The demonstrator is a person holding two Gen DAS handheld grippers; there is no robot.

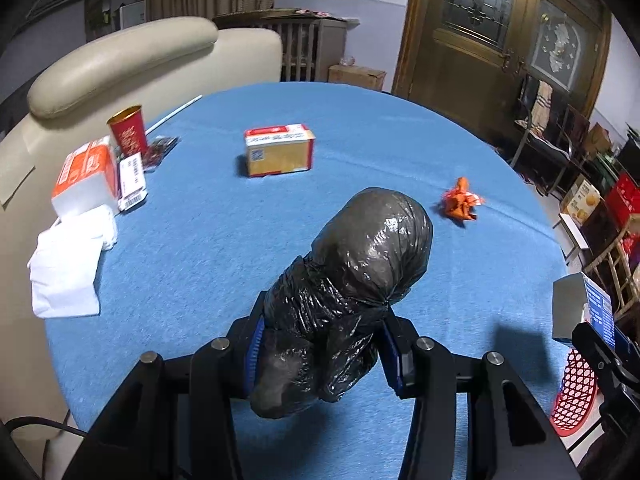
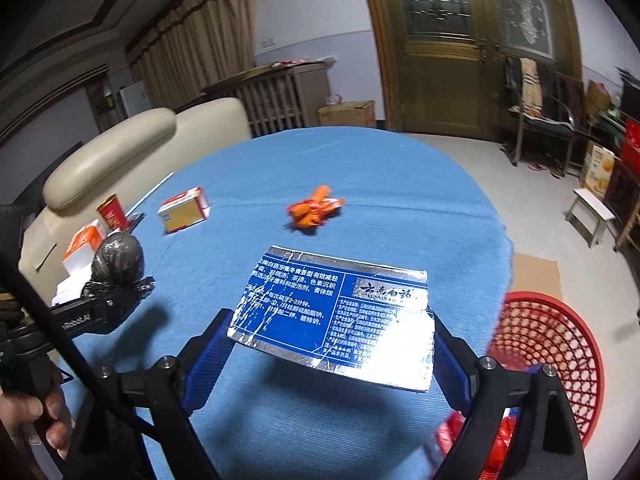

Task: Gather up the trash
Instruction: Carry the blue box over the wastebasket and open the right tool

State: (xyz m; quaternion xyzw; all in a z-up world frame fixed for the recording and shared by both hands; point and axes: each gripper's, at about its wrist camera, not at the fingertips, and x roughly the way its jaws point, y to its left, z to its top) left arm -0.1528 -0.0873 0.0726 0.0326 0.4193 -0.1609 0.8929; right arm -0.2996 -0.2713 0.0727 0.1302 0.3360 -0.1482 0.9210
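My left gripper point(image 1: 320, 344) is shut on a tied black plastic bag point(image 1: 352, 280) and holds it above the blue table point(image 1: 360, 128). It also shows in the right wrist view point(image 2: 116, 258). My right gripper point(image 2: 332, 336) is shut on a flattened silver and blue toothpaste box point(image 2: 336, 312), held above the table; it also shows in the left wrist view point(image 1: 584, 308). A red mesh basket point(image 2: 556, 344) stands off the table's right edge with red trash inside. An orange crumpled wrapper point(image 2: 316, 210) lies mid-table, also in the left wrist view point(image 1: 460, 200).
A red and tan carton point(image 1: 280, 150), a red paper cup point(image 1: 128, 128), an orange and white box point(image 1: 86, 178), a label strip point(image 1: 132, 180) and white tissues point(image 1: 68, 268) lie on the table's left. A cream sofa point(image 1: 120, 60) stands behind. Chairs and boxes point(image 2: 560, 120) are at right.
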